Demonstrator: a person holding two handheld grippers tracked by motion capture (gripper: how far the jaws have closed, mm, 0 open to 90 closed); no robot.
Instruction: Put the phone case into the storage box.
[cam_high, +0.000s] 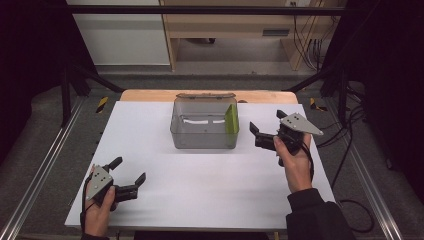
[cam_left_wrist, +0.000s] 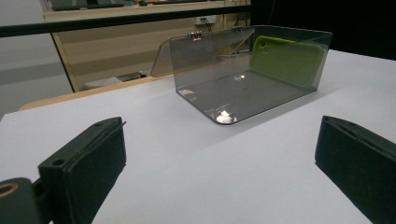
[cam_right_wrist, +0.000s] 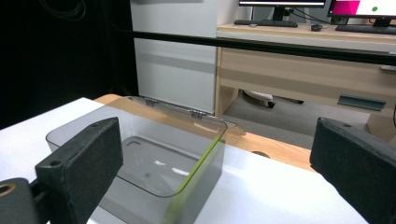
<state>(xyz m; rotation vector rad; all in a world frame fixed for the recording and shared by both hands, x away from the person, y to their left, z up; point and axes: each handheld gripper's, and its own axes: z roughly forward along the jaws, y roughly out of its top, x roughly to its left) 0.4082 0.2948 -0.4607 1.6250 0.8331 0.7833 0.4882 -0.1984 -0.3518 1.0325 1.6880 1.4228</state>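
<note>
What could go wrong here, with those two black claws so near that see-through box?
1. The thin green phone case only leans against one wall of the clear grey plastic box; a knock would likely tip it flat.
2. The box looks light and sits loose on the white table, so the open right gripper close beside it might shove it.
3. Its hinged lid hangs open behind and could catch a jaw.
</note>
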